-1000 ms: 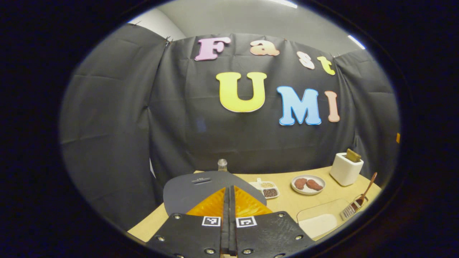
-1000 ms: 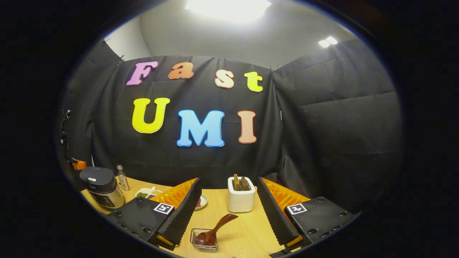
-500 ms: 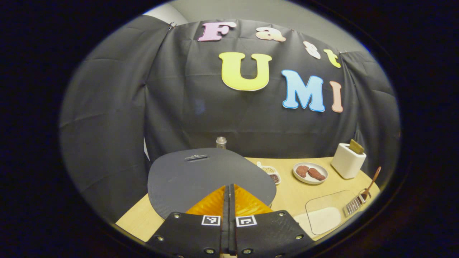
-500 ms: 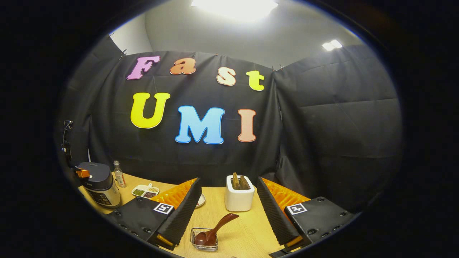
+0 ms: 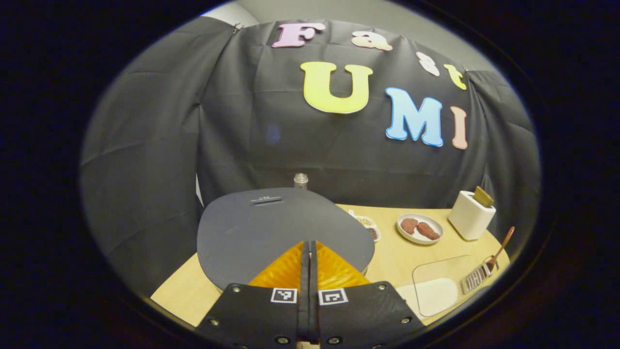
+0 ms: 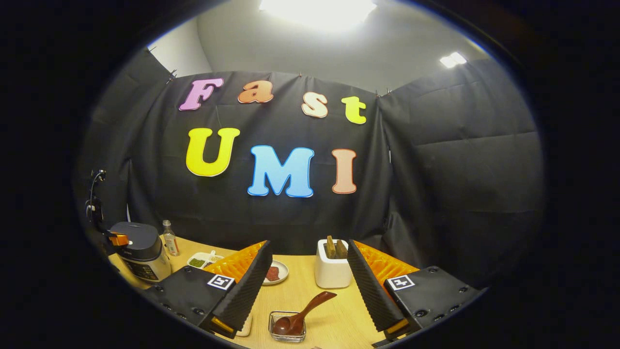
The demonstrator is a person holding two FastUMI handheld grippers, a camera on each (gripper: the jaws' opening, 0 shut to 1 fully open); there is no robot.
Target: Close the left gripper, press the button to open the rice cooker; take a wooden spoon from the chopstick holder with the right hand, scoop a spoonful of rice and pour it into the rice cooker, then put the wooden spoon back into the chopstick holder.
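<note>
Fingers pressed together, my left gripper [image 5: 308,249] sits over one rice cooker [image 5: 271,228]; right gripper [image 6: 310,276] (released) flanks one wooden spoon [image 6: 302,312] beyond it.

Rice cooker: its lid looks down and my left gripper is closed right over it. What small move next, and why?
Probably ease the left gripper straight down onto the rice cooker to press the release button. Its fingers are shut together over the front of the closed lid, and the right gripper view shows it at the cooker's top. The right gripper is open near the wooden spoon.
</note>
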